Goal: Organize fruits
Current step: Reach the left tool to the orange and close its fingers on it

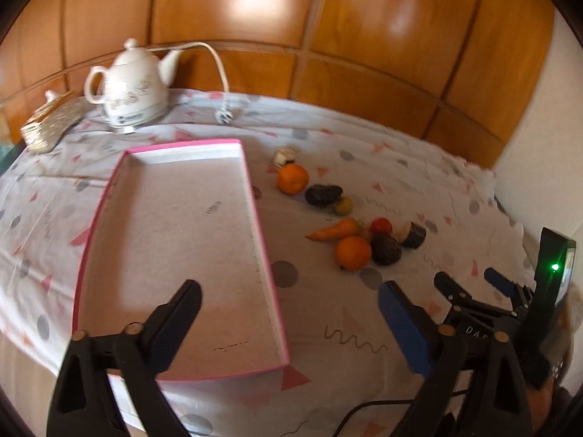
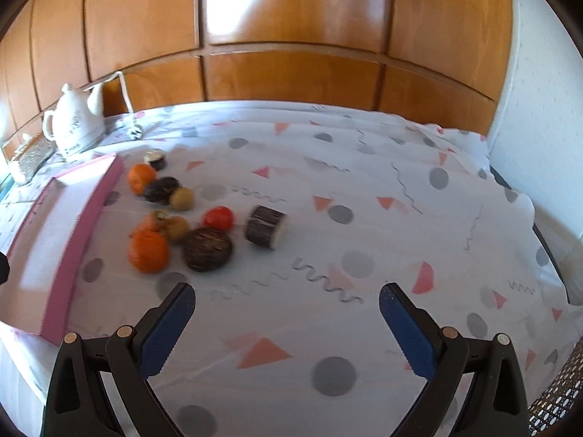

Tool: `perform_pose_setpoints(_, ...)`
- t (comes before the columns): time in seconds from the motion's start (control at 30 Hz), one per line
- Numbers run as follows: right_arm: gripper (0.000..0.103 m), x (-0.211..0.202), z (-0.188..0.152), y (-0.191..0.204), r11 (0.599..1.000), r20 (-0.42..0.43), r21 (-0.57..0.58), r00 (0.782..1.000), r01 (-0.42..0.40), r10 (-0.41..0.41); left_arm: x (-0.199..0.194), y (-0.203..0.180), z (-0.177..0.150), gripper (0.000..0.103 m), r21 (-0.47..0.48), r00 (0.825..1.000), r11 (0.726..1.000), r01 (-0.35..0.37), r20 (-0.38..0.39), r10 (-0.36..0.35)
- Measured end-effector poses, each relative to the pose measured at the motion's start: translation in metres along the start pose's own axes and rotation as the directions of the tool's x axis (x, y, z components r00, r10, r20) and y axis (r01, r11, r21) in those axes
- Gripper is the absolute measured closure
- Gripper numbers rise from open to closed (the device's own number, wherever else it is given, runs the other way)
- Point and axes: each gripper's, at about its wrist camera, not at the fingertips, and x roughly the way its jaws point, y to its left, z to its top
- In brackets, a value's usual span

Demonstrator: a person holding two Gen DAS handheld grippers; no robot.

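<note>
While both claws hung apart and empty, the fruit [image 2: 182, 225] lay clustered on the counter [image 2: 364, 218] just right of the tray [image 1: 175, 240]. It sat ahead-left of the right claw [image 2: 288, 324], nearer than the left claw [image 1: 291, 313], which was over the tray.

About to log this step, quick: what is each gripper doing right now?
Left gripper: open, holding nothing, above the pink tray.
Right gripper: open, holding nothing, above the tablecloth.

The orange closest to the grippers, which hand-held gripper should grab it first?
Probably right. The right hand-held gripper is open and sits just in front of the fruit pile with the near orange; the left hand-held gripper straddles the pink tray's edge.
</note>
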Motion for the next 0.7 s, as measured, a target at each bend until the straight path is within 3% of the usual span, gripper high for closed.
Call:
perform_pose_setpoints(0.17, 0.002, 0.005, -0.006, -0.021, 0.999, -0.015, 0.031, 1.0, 0.024, -0.024, 0.025, -0.015, 0.012, 0.039, 0.087, 0.994, 0.994, 0.06, -0.096, -0.051)
perform_pose_setpoints(0.23, 0.003, 0.007, -0.007, -0.027, 0.999, -0.025, 0.043, 0.999, 0.026, -0.025, 0.034, -0.021, 0.016, 0.057, 0.109, 0.988, 0.99, 0.094, -0.135, -0.079)
perform_pose_setpoints(0.3, 0.003, 0.009, -0.007, -0.031, 0.998, -0.03, 0.054, 0.999, 0.023, -0.022, 0.043, -0.028, 0.02, 0.06, 0.126, 0.981, 0.985, 0.119, -0.168, -0.097)
perform_pose_setpoints(0.37, 0.006, 0.011, -0.008, -0.033, 0.998, -0.034, 0.056, 0.999, 0.016, -0.014, 0.053, -0.038, 0.023, 0.071, 0.157, 0.977, 0.979, 0.127, -0.191, -0.096)
perform_pose_setpoints(0.47, 0.007, 0.014, -0.007, -0.033, 0.998, -0.04, 0.057, 0.999, 0.001, 0.001, 0.073, -0.057, 0.027, 0.071, 0.209, 0.974, 0.969, 0.128, -0.213, -0.082)
perform_pose_setpoints(0.57, 0.007, 0.014, -0.007, -0.033, 0.999, -0.036, 0.05, 0.999, -0.005, 0.007, 0.093, -0.063, 0.03, 0.071, 0.201, 0.972, 0.973, 0.114, -0.226, -0.067)
perform_pose_setpoints(0.6, 0.007, 0.013, -0.008, -0.033, 0.999, -0.036, 0.048, 0.999, -0.009, 0.011, 0.1, -0.065, 0.032, 0.066, 0.191, 0.972, 0.976, 0.107, -0.228, -0.061)
perform_pose_setpoints(0.63, 0.007, 0.013, -0.008, -0.033, 0.999, -0.037, 0.045, 0.999, -0.014, 0.016, 0.106, -0.066, 0.033, 0.055, 0.184, 0.973, 0.978, 0.102, -0.225, -0.059)
perform_pose_setpoints(0.7, 0.009, 0.014, -0.009, -0.033, 0.999, -0.038, 0.038, 0.999, -0.022, 0.023, 0.116, -0.065, 0.034, 0.05, 0.165, 0.974, 0.982, 0.088, -0.22, -0.051)
